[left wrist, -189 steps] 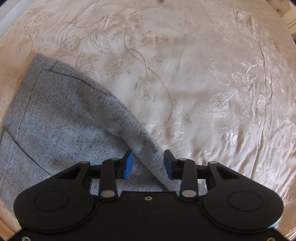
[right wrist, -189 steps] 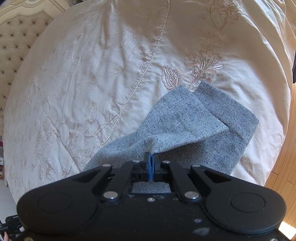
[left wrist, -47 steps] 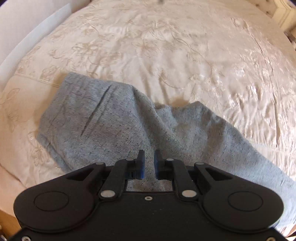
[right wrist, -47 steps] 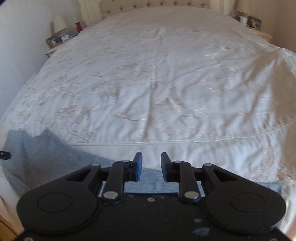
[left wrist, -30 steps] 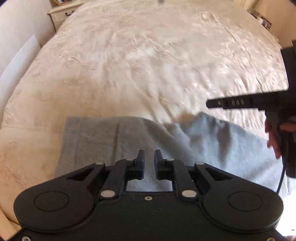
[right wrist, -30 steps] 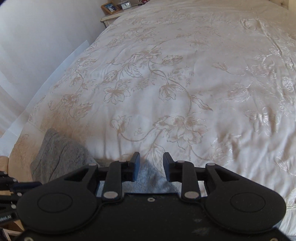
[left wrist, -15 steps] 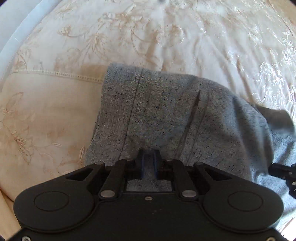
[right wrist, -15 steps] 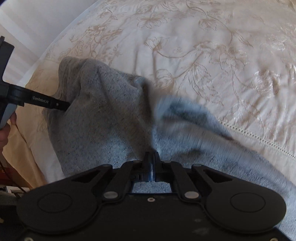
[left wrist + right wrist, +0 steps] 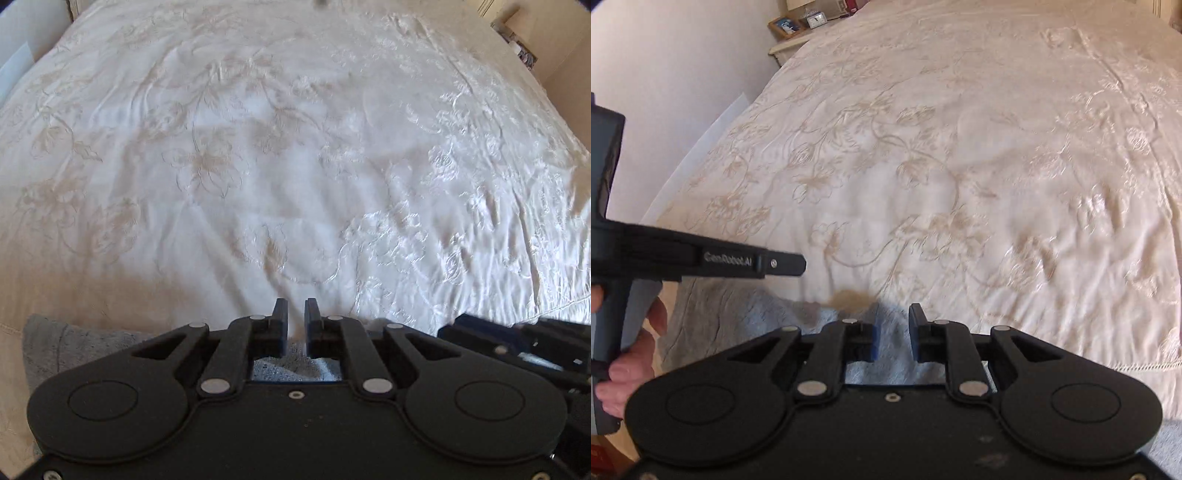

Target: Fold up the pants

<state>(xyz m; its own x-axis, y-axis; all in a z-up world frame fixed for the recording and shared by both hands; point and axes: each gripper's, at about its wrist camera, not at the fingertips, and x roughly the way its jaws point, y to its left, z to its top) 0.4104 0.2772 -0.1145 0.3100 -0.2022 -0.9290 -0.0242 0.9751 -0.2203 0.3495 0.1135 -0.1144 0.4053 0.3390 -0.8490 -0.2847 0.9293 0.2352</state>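
Observation:
The grey speckled pants lie on the cream bedspread at the near edge of the bed, mostly hidden under both grippers. In the right wrist view the pants show below and left of my fingers. My left gripper is open with a narrow gap and holds nothing, raised above the cloth. My right gripper is open and empty above the pants. The left gripper's black body reaches in from the left in the right wrist view, with the person's hand on it.
The embroidered cream bedspread fills both views. A bedside table with a photo frame and clock stands far left by the wall. The right gripper's body shows at the lower right of the left wrist view.
Half a second ago both grippers were shut on the grey pants. Now both have opened, let go of the cloth and lifted, tilting up toward the bed.

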